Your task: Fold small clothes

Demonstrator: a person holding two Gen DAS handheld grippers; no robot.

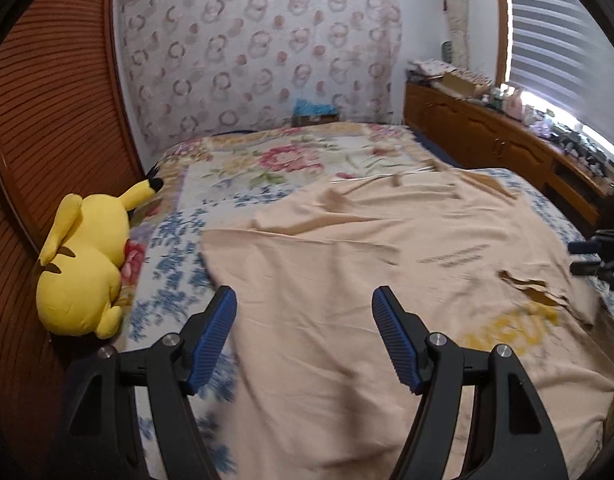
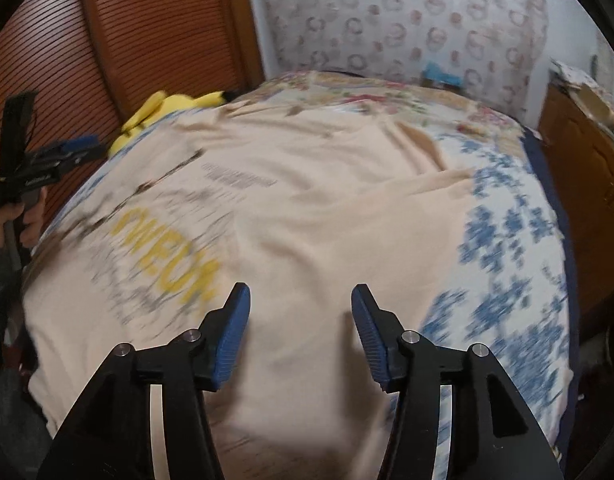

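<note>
Bed: floral bedspread (image 1: 267, 168), blue and pink blooms, ahead of both finger pairs.
Shirt: peach T-shirt (image 1: 347, 264) spread flat on it, under and beyond the fingers.
Toy: yellow plush (image 1: 83, 264) on the bedspread, left of the left fingers.

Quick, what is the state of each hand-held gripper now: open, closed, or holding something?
Left hand-held gripper: open, holding nothing, above the beige shirt.
Right hand-held gripper: open, holding nothing, also above the shirt.
</note>
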